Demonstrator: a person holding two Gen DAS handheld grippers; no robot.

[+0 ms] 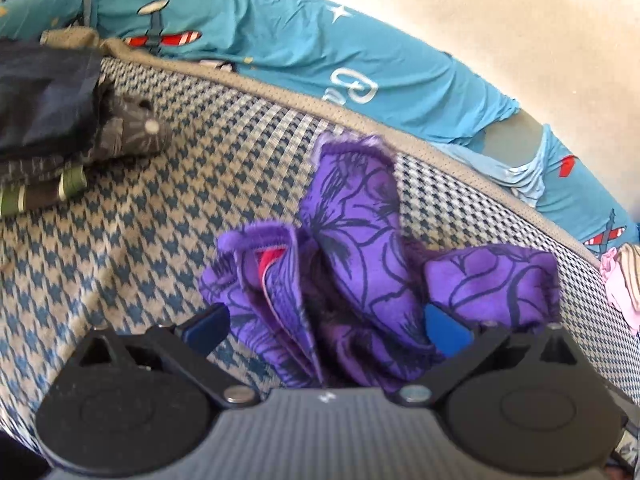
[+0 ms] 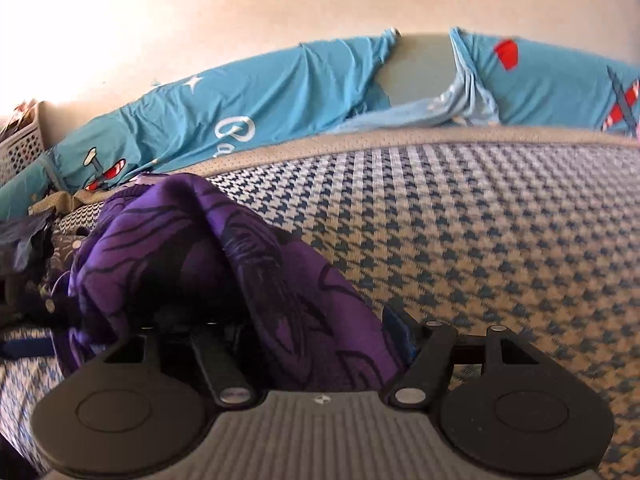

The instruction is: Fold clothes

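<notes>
The left gripper (image 1: 324, 328) stands open around the bunched purple garment (image 1: 352, 248) on the houndstooth mattress (image 1: 140, 220), and the right gripper (image 2: 280, 332) also stands open with cloth between its jaws; gathering appears underway, next regrip an edge; the blue sheet's (image 1: 280, 40) script is illegible.

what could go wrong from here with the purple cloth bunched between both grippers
1. The purple garment is crumpled in loose folds between the left gripper, whose jaws stand wide, so it may slump and lose any fold.
2. In the right wrist view the cloth drapes over the right gripper, hiding one finger; closing could pinch several layers at once.
3. The dark folded pile lies close by on the checked mattress; a swing of cloth might disturb it.
</notes>
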